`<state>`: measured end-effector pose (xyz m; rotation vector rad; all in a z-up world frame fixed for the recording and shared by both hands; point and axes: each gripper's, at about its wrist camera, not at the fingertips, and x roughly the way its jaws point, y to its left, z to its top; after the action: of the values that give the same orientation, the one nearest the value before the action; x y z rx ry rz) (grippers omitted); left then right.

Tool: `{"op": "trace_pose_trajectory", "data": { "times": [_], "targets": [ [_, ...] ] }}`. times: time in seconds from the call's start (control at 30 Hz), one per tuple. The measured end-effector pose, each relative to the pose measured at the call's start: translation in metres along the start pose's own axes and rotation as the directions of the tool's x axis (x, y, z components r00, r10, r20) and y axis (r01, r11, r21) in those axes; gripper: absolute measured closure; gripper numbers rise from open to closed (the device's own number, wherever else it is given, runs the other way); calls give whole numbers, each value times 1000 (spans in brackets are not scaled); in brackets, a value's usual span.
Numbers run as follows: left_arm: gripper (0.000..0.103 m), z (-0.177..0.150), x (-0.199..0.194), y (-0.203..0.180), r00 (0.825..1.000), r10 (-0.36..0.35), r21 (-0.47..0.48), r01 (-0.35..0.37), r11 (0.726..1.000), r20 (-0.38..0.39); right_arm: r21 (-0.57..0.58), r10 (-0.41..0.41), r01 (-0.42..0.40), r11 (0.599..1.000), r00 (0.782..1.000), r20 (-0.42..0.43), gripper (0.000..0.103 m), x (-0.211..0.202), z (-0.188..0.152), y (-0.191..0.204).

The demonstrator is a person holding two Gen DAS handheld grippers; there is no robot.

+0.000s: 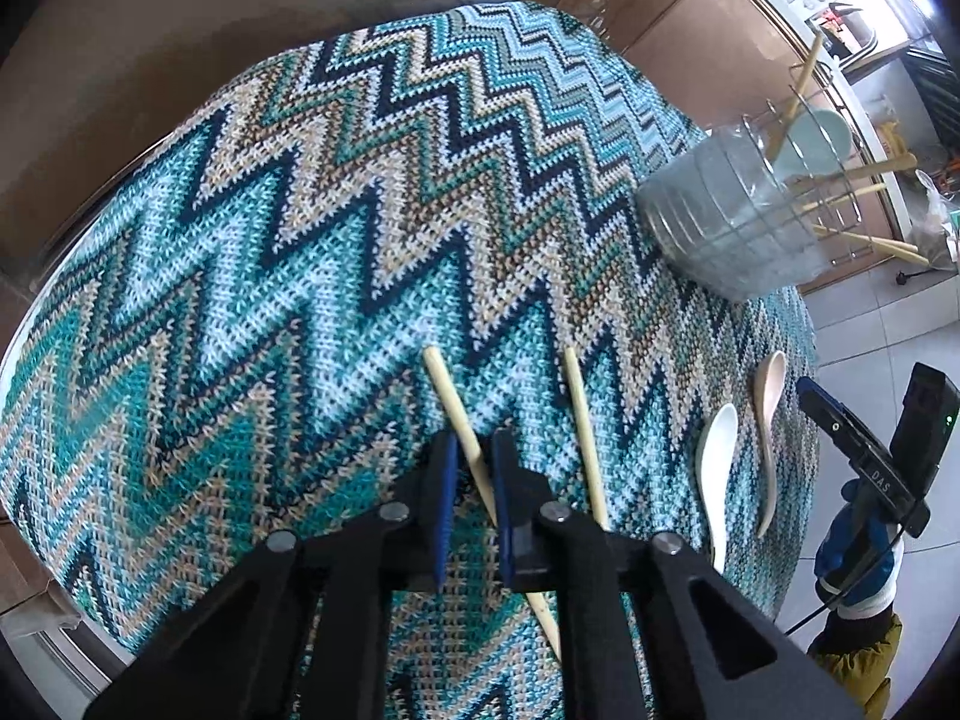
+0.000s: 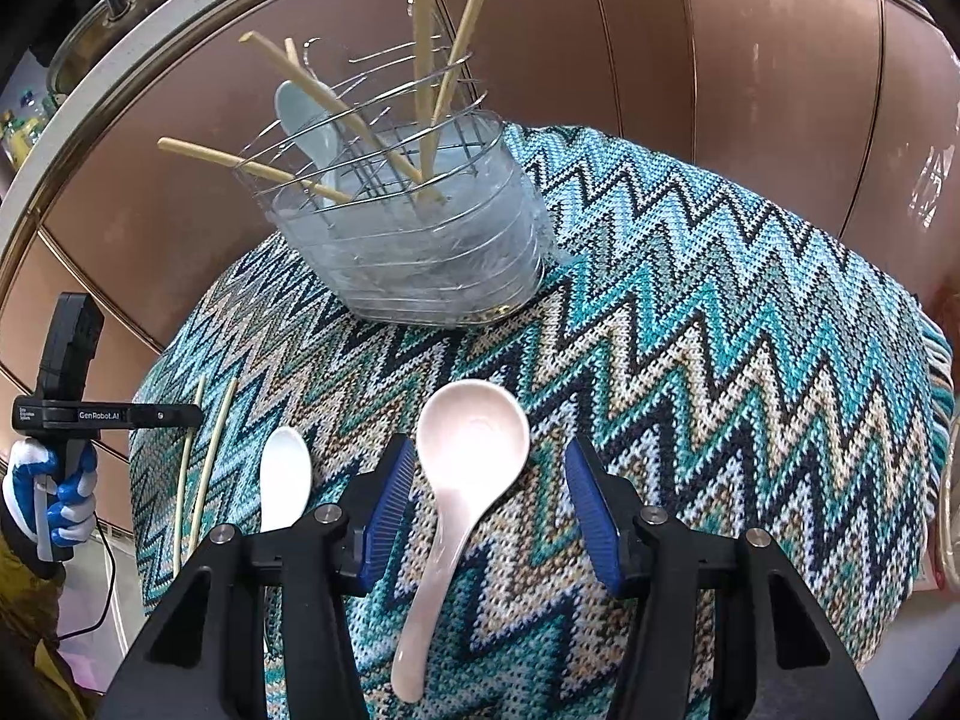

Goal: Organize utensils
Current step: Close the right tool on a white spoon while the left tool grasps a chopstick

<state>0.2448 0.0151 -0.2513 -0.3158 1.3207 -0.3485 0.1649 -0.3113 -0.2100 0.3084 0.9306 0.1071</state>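
Note:
In the left wrist view my left gripper is shut on a pale wooden chopstick that lies slanted on the zigzag knitted cloth. A second chopstick lies loose just to its right. Further right lie a white spoon and a pinkish spoon. In the right wrist view my right gripper stands open over the pinkish spoon; its bowl lies between the blue pads without touching either. The white spoon rests left of it.
A clear tub with a wire utensil rack stands at the cloth's far side, holding several chopsticks and a pale spoon. A copper-coloured panelled wall lies behind. The cloth's fringed edge drops off at the right. A gloved hand holds the left gripper.

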Motion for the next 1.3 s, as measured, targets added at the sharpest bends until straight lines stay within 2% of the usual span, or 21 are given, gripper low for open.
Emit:
{"op": "trace_pose_trajectory", "data": {
  "times": [0.5,0.6,0.77,0.97,1.3],
  "targets": [
    [94,3,4,1,1000,-13,0,13,1000,-13,-62,6,-14,998,992,-126,66,40,20,-7],
    [94,4,4,2,1000,-14,10,14,1000,-17,-73,11,-22,997,990,-144,72,46,21,-6],
    [94,5,6,0,1000,-11,20,12,1000,-19,-92,29,-44,995,987,-160,91,49,22,-5],
    [94,5,7,-1,1000,-4,19,5,1000,-13,-134,14,-34,990,989,-147,96,47,20,4],
    [97,3,4,0,1000,3,10,-3,1000,7,-140,-20,9,990,997,-77,97,25,13,5]
  ]
}}
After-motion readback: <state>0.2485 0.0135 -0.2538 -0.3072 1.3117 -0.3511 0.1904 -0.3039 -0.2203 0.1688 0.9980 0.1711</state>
